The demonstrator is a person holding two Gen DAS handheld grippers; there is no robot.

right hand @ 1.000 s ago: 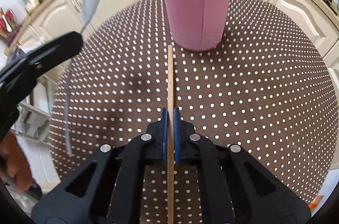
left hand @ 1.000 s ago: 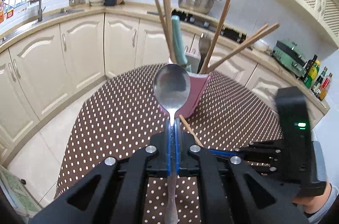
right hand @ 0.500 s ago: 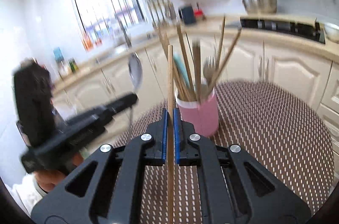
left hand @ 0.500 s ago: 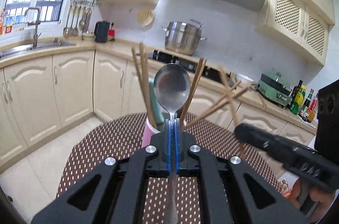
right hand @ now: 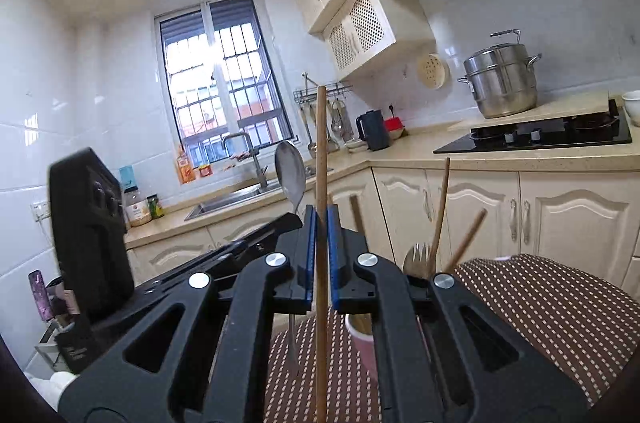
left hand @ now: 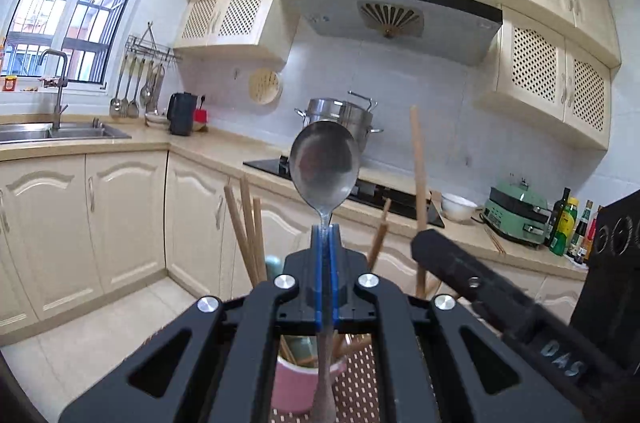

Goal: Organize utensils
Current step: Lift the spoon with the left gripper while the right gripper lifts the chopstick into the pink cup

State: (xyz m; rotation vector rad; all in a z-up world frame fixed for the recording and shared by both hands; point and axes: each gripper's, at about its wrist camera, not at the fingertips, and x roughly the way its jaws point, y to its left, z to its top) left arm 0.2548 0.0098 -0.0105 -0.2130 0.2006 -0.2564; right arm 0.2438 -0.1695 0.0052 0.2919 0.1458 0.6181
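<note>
My left gripper (left hand: 325, 229) is shut on the neck of a metal spoon (left hand: 324, 171), bowl up, handle hanging down behind the jaws. My right gripper (right hand: 321, 211) is shut on a wooden chopstick (right hand: 321, 147) that stands upright through the jaws. The pink utensil cup (left hand: 298, 389) sits low, mostly hidden behind the left gripper, with wooden chopsticks (left hand: 244, 227) sticking out of it. In the right wrist view the cup (right hand: 360, 339) shows between the arms, with a fork (right hand: 416, 259) and sticks in it. Each gripper appears in the other's view: the right gripper (left hand: 424, 243), the left gripper (right hand: 294, 219).
A round table with a brown dotted cloth (right hand: 540, 307) carries the cup. Kitchen counters run behind: a sink (left hand: 60, 131), a black kettle (left hand: 182, 113), a steel steamer pot (right hand: 502, 83) by the hob (right hand: 536, 133), bottles (left hand: 568, 227) at the far right.
Both grippers have risen and tipped up from the table toward level, still holding spoon and chopstick. The cup has dropped to the bottom of both views.
</note>
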